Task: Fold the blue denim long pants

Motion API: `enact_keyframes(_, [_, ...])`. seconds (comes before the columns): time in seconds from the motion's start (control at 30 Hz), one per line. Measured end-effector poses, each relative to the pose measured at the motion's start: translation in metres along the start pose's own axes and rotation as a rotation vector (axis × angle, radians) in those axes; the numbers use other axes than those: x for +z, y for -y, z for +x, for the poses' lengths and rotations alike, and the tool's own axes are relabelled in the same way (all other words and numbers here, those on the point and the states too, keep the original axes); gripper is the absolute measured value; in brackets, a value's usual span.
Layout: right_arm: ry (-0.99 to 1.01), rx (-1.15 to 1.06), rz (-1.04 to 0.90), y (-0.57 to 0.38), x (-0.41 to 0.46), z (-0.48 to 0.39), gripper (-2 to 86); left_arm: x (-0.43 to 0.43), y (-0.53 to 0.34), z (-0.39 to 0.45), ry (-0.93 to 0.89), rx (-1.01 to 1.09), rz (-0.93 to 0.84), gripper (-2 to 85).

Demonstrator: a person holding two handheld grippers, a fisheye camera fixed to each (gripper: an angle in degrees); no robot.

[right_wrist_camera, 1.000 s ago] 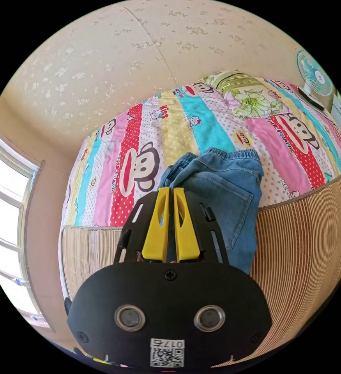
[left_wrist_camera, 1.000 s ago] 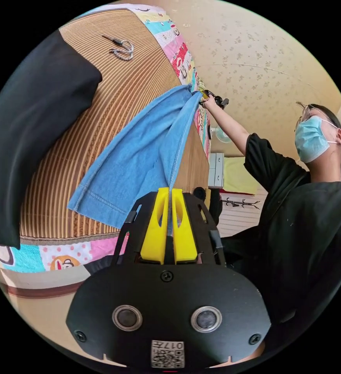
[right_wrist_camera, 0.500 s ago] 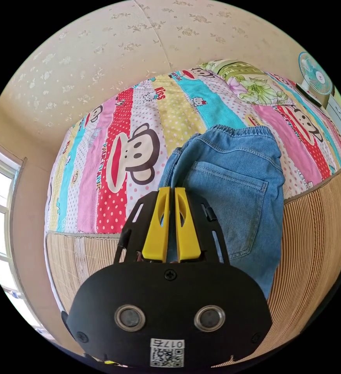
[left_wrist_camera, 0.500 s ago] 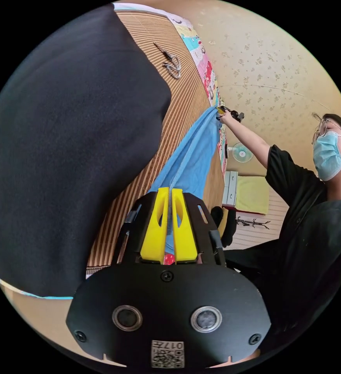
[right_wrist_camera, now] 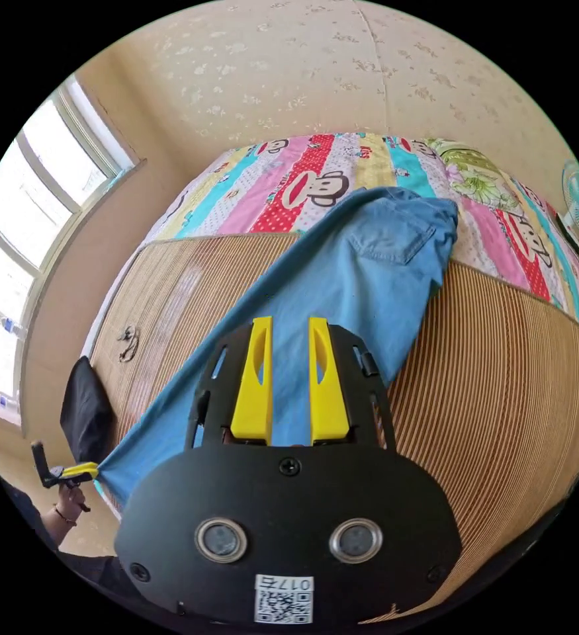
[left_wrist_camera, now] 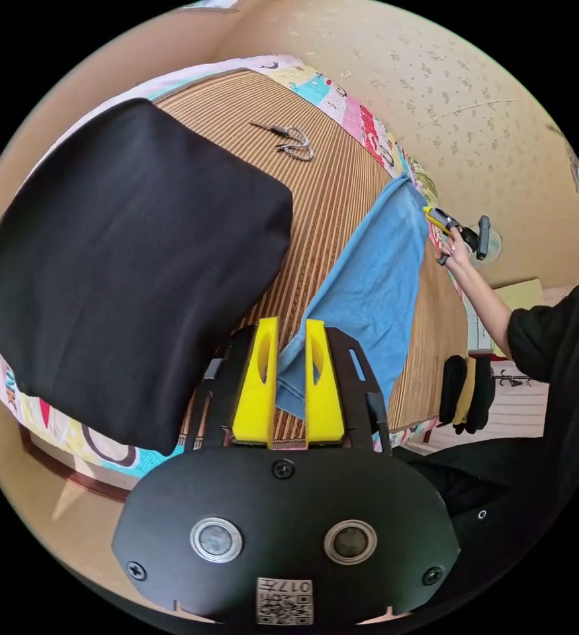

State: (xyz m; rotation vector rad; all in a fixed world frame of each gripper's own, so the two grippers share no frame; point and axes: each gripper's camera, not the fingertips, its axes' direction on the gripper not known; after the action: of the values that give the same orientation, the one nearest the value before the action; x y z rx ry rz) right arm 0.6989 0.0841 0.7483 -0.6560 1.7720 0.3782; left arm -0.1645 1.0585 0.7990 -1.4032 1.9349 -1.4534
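Denim pants [right_wrist_camera: 342,284] are lying across our mat [right_wrist_camera: 501,370]; our left gripper [left_wrist_camera: 291,331] and right gripper [right_wrist_camera: 290,331] are hovering released, arm [left_wrist_camera: 484,297] reaching at right.

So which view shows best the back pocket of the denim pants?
The right gripper view: the back pocket faces the camera near the waistband, with its stitched outline clear. In the left gripper view the denim pants lie as a plain blue strip on the striped mat; I cannot make out a pocket.
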Motion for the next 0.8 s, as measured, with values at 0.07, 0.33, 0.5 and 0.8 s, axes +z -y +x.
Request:
enact_keyframes(0.07, [0.059, 0.045, -0.086, -0.063, -0.007, -0.006, 10.1, -0.004, 0.001, 0.006, 0.018, 0.023, -0.01, 8.3])
enact_keyframes(0.33, [0.493, 0.446, -0.268, -0.271, -0.008, -0.015, 12.3, -0.04, 0.016, 0.009, -0.028, 0.068, 0.022, 8.5])
enact_keyframes(0.5, [0.582, 0.406, -0.324, -0.315, 0.015, -0.045, 12.9, -0.02, 0.038, 0.025, -0.067, 0.212, -0.105, 8.7])
enact_keyframes(0.8, [0.628, 0.446, -0.44, -0.33, 0.04, -0.058, 8.2, 0.047, 0.047, 0.023, 0.134, 0.297, -0.359, 7.0])
